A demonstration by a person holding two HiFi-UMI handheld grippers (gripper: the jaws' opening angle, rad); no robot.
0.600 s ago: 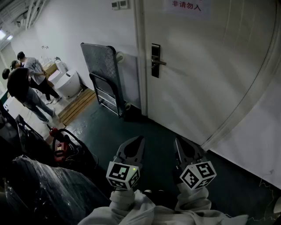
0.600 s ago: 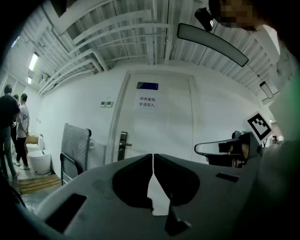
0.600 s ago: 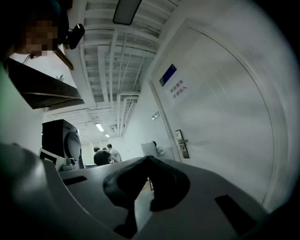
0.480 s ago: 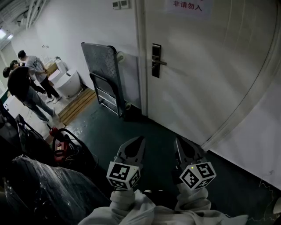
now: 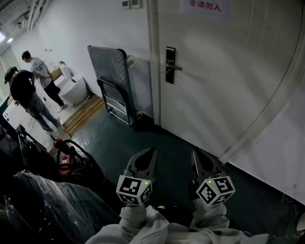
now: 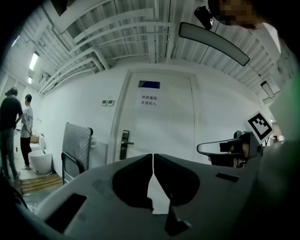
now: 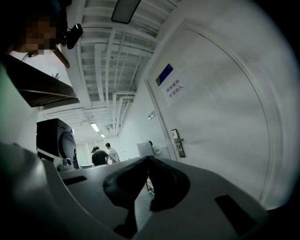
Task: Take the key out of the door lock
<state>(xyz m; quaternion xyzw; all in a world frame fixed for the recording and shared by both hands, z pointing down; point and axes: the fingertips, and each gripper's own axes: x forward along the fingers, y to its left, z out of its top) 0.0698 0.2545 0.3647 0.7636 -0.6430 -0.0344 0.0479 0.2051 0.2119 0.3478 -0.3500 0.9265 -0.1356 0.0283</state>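
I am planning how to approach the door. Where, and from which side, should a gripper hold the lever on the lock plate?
Probably grip the lever near its free end, which sticks out level to the right of the lock plate. Come straight at the door, one jaw above and one below: the bar is thin and horizontal.

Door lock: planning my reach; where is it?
Head view, upper middle: the door lock sits at the left edge of the door, right of the folded trolley.

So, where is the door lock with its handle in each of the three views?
Head view: door lock upper centre, at the left edge of the door.
Left gripper view: left of centre.
Right gripper view: right of centre.
Shared landmark: the paper sign above it.
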